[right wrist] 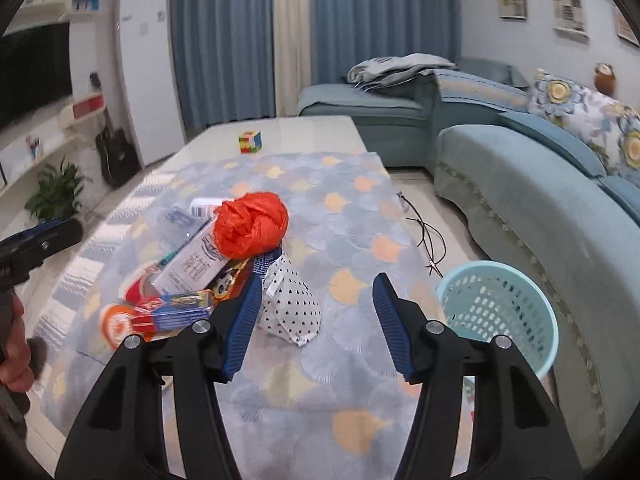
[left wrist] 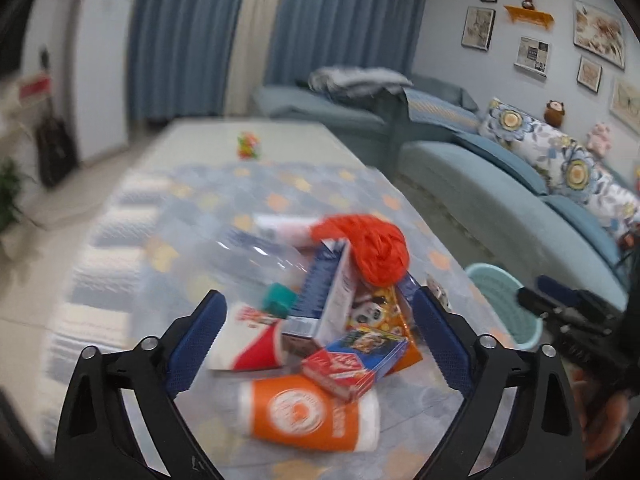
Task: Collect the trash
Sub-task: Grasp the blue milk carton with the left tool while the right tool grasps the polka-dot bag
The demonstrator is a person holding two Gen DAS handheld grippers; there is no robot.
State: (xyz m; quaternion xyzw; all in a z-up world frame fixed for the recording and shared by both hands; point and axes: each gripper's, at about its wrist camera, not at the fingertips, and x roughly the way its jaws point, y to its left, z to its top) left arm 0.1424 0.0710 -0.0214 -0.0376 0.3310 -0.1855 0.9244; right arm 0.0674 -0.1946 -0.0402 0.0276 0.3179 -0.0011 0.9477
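left wrist – close above trash pile (left wrist: 332,312); right wrist – farther right; both share it

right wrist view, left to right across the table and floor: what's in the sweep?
orange paper cup → crumpled orange plastic bag → polka-dot pouch → black cable on the floor → light blue basket → blue sofa. The boxes in the pile overlap too much to order.

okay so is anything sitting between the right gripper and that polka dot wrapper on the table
Nothing visible does. The right gripper is open, and the polka dot wrapper lies on the tablecloth just ahead, beside its left finger. The trash pile sits further left, and the basket stands off the table's right edge.
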